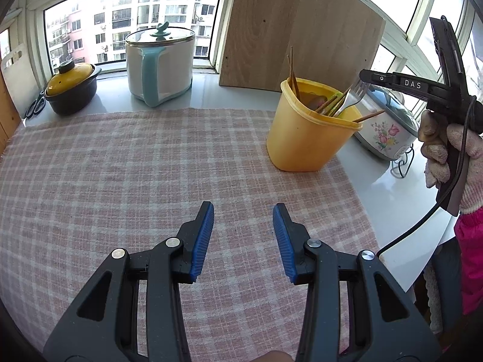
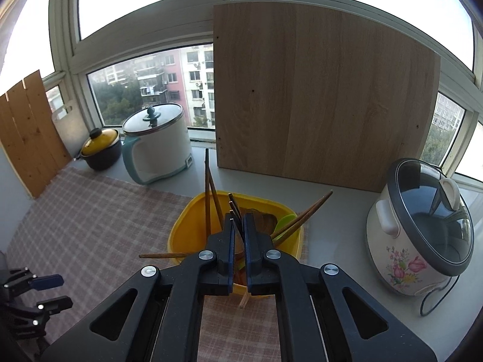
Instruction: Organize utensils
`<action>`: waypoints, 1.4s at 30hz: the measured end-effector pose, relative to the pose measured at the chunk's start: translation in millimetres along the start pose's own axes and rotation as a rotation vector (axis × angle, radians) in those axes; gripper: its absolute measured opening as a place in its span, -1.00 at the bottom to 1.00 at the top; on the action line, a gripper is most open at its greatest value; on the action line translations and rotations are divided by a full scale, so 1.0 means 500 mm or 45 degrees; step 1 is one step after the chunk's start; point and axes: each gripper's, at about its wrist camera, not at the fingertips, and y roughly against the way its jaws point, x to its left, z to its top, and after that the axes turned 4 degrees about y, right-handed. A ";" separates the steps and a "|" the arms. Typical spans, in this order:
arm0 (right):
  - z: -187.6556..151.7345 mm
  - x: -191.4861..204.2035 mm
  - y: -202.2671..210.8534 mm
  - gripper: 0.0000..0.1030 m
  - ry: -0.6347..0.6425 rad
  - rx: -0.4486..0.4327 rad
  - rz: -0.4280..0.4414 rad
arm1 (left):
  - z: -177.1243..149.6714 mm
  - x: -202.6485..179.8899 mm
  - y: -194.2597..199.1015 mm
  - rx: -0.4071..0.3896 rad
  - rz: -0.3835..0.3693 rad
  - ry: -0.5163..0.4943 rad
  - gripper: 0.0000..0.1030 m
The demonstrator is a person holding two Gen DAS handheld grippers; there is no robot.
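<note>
Checked cloth covers the counter; right of centre, the yellow tub (image 1: 308,132) holds chopsticks. Right gripper (image 2: 238,226) seems clamped on a fork (image 1: 354,93) above it: lower, then release. Left gripper (image 1: 243,226) hangs apart, empty

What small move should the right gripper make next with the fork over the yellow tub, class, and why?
Probably open the right gripper and let go. It pinches the fork, whose handle end already sits inside the yellow tub among the chopsticks. The left gripper hangs open, holding nothing.
</note>
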 end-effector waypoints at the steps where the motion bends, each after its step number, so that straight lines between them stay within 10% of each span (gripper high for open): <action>1: -0.001 0.002 0.006 -0.90 -0.001 -0.003 0.000 | 0.001 -0.003 0.001 -0.002 -0.003 -0.007 -0.20; 11: -0.028 0.030 0.073 -0.57 -0.029 -0.026 0.004 | 0.015 -0.048 0.031 -0.067 -0.026 -0.088 -0.20; 14: -0.042 0.048 0.092 -0.44 -0.027 -0.030 0.001 | 0.019 -0.059 0.047 -0.110 -0.022 -0.100 0.17; 30: -0.113 0.089 0.170 0.45 -0.075 -0.075 -0.063 | 0.031 -0.099 0.121 -0.264 0.069 -0.154 0.64; 42: -0.149 0.073 0.200 0.55 -0.138 -0.100 -0.114 | 0.028 -0.128 0.142 -0.322 0.151 -0.190 0.98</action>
